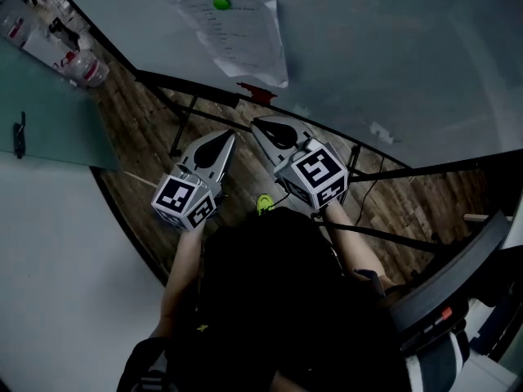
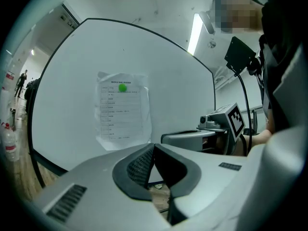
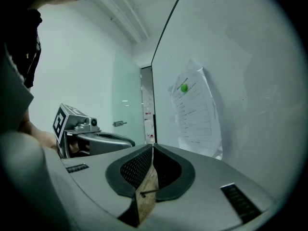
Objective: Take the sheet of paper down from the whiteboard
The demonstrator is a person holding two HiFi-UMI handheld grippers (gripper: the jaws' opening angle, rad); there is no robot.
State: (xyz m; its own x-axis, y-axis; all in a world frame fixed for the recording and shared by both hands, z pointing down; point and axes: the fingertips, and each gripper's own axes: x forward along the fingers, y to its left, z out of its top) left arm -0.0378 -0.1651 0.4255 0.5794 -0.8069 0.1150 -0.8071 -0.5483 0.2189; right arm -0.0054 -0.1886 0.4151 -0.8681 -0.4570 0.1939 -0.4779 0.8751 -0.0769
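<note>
While paper (image 1: pixel 233 27) is hanging on the whiteboard (image 1: pixel 392 47) under a green magnet (image 1: pixel 221 3) | left gripper (image 1: pixel 229 135): fingers are pressing together, empty | right gripper (image 1: pixel 256 124): fingers are pressing together, empty

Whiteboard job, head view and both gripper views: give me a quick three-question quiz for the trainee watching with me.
1. True or false: the sheet of paper has already come off the whiteboard.
2. What colour is the round dot at the sheet's top? A red, B green, C blue.
3. Fill in: the jaws of the left gripper and the right gripper are both ___, with nothing between them.

Key: 1 false, it hangs on the board, crumpled. 2 B. 3 shut.
</note>
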